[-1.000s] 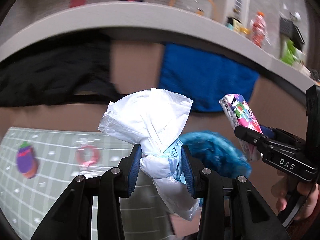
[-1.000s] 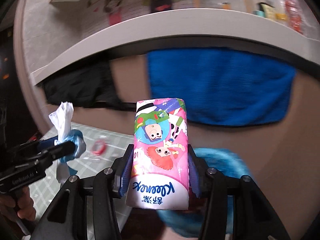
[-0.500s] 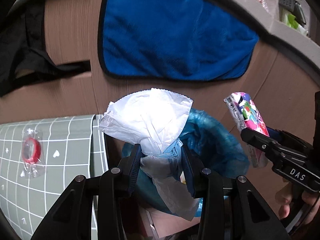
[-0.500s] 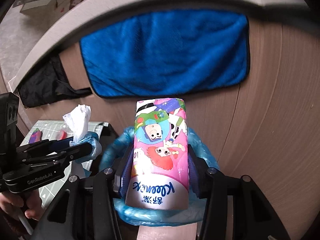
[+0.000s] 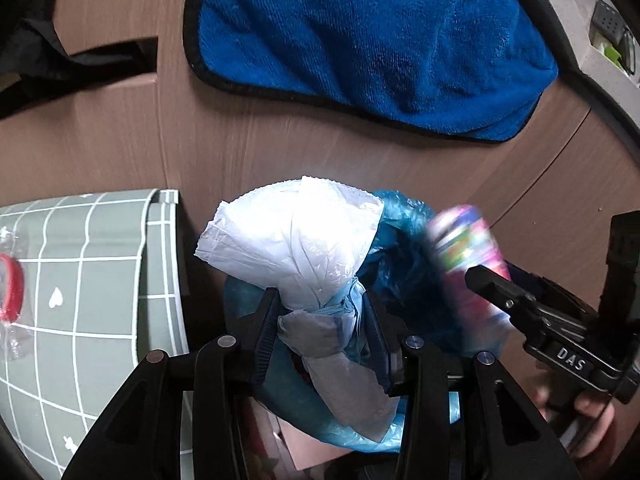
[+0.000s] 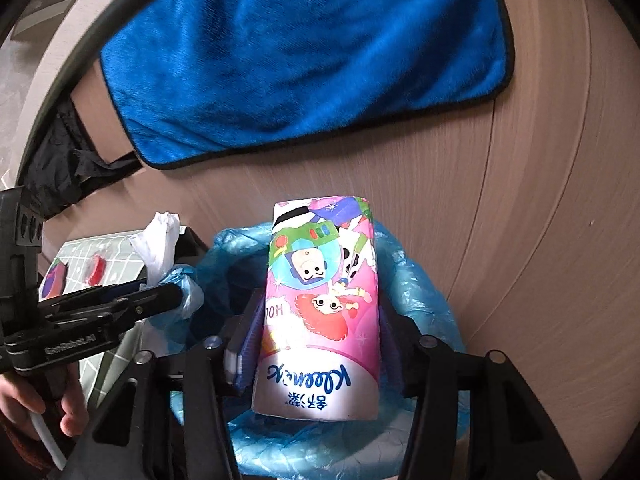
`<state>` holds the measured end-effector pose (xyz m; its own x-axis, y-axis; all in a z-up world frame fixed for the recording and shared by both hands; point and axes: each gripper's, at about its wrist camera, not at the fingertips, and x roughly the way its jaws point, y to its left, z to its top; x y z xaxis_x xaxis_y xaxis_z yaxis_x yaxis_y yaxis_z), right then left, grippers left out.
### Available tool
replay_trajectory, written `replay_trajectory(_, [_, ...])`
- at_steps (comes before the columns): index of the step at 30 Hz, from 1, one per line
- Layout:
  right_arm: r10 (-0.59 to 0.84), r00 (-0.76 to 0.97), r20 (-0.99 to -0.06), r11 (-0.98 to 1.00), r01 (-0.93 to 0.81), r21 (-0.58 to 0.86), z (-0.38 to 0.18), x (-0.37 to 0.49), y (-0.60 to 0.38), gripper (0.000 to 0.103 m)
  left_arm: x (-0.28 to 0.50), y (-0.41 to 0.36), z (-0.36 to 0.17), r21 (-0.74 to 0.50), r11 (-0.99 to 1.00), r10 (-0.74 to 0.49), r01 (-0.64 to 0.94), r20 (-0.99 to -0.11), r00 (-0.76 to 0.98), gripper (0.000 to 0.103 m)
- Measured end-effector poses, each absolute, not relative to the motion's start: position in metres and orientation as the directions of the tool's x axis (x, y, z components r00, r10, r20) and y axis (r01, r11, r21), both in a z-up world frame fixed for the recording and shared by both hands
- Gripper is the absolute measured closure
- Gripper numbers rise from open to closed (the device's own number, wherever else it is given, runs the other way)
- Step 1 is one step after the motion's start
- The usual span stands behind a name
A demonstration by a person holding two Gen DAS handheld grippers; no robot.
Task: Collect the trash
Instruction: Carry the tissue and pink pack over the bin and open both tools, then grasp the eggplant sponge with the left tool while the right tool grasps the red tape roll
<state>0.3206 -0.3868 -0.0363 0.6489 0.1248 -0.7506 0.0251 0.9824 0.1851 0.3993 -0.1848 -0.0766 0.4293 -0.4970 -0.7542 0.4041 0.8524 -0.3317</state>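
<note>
Two tongs hang over the blue-lined trash bin [image 6: 420, 280] at lower centre for dropping: left tongs [image 5: 320, 320] clenched on a knotted plastic bag [image 5: 296, 240], right tongs [image 6: 320, 344] opening around the Kleenex tissue pack [image 6: 320, 300].

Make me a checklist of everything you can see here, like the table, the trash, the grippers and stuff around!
Surface: green checked mat at left, beside the bin.
Job's things: bin lined with a blue bag; white and blue crumpled wrapper; pink cartoon tissue pack.
Clutter: red ring in clear wrap on the mat.
Grippers: left gripper clamps the wrapper above the bin; right gripper jaws are opening, with the tissue pack between them over the bin.
Cables: nothing seen.
Surroundings: blue towel and black cloth hanging on a brown cabinet front.
</note>
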Motion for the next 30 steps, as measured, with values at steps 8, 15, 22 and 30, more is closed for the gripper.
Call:
replay_trajectory(8, [0.101, 0.692, -0.715, 0.981, 0.050, 0.188, -0.022, 0.314, -0.389, 0.039, 0.405, -0.175, -0.074, -0.371, 0.834, -0.527, 0.408, -0.755, 0.391, 0.047])
replay_trajectory(15, [0.080, 0.699, -0.711, 0.985, 0.052, 0.162, -0.006, 0.304, -0.385, 0.039, 0.396, -0.157, -0.060, -0.365, 0.854, -0.508, 0.370, -0.737, 0.446, 0.033])
replay_trajectory(22, [0.180, 0.674, -0.716, 0.973, -0.015, 0.230, 0.006, 0.295, -0.365, 0.039, 0.365, -0.090, -0.023, -0.231, 0.916, -0.394, 0.328, -0.666, 0.633, 0.031])
replay_trajectory(30, [0.235, 0.638, -0.733, 0.964, -0.249, 0.093, 0.016, 0.285, -0.245, 0.039, 0.348, 0.048, -0.018, -0.213, 0.969, -0.240, 0.124, -0.702, 0.671, 0.031])
